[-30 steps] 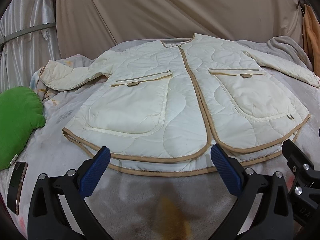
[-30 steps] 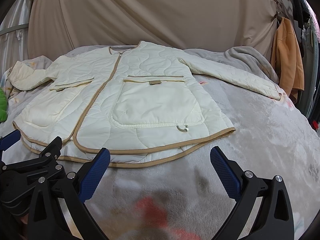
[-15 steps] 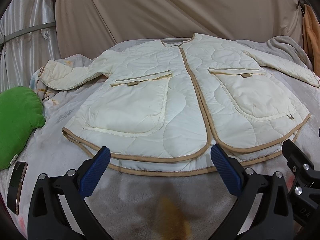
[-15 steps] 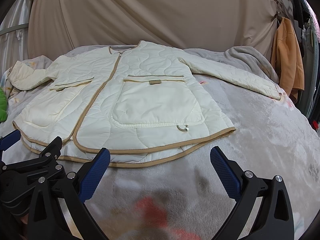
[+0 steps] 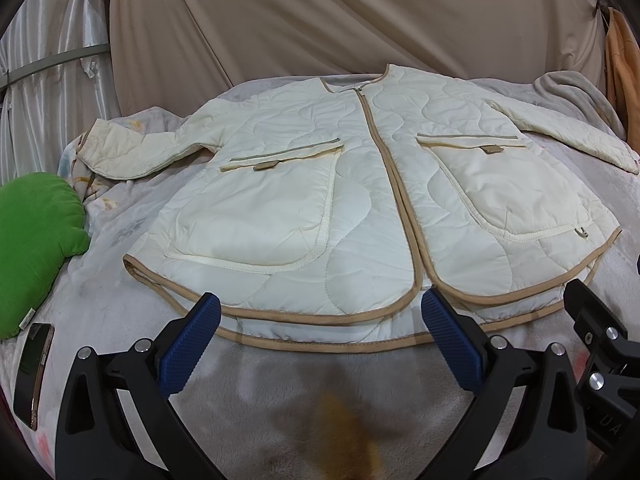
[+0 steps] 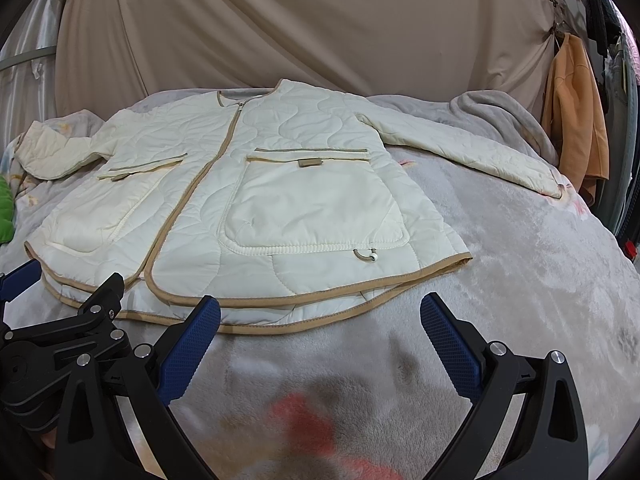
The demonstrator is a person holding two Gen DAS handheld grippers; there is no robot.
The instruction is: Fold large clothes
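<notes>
While both spread fingers (image 5: 190, 346) hover, jacket (image 5: 360, 200) lies beyond.

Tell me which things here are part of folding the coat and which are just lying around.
For the job: quilted cream jacket, left tool, right tool, both open and empty.

Lying about: green cushion, phone, hanging orange garment, grey blanket.

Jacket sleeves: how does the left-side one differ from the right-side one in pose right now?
The left sleeve looks short and bunched, its cuff near the green cushion; the right sleeve lies stretched out straight. The left sleeve rests on rumpled printed bedding; the right sleeve lies on the grey blanket, cuff toward the hanging orange garment. Both are cream, quilted, unfolded.
</notes>
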